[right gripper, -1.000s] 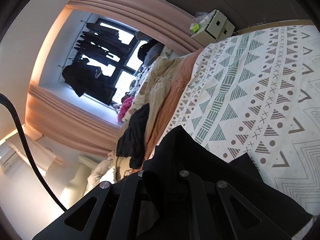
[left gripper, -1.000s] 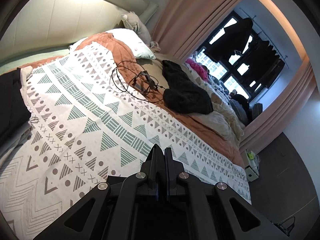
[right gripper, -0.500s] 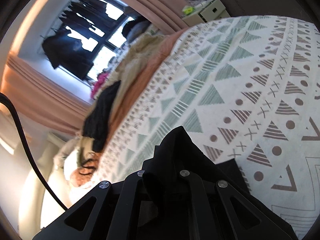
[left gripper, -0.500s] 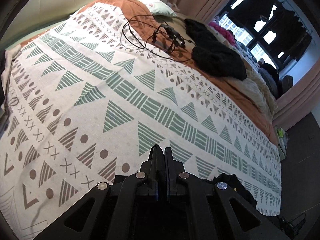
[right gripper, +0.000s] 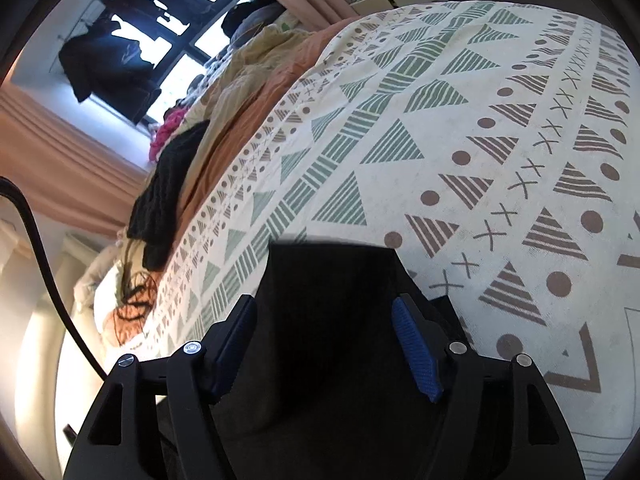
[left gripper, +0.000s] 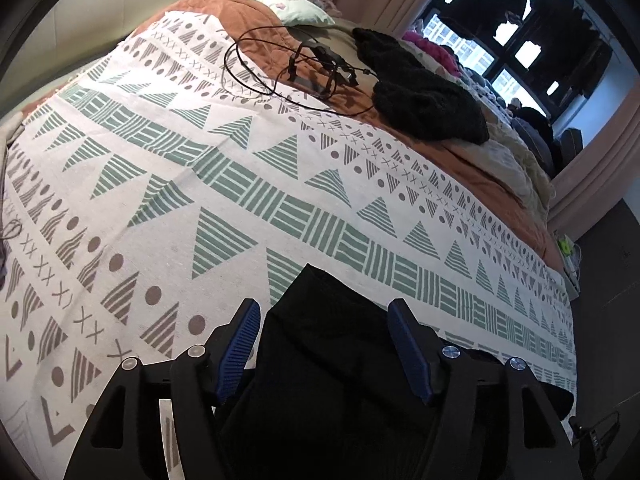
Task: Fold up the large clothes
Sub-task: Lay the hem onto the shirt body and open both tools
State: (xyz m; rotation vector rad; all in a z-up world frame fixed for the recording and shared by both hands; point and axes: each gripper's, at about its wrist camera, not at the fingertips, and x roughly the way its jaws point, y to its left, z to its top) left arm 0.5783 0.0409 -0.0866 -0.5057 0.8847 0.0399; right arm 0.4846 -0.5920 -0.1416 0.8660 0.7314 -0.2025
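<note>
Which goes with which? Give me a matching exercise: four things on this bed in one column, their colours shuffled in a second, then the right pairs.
Things
1. patterned bedspread
2. quilt under the bedspread
3. garment between the fingers of the left claw
4. pillow at the head of the bed

Colours
A. black
B. rust orange
C. very pale green
D. white with green and brown shapes

Pairs: 1-D, 2-B, 3-A, 4-C
</note>
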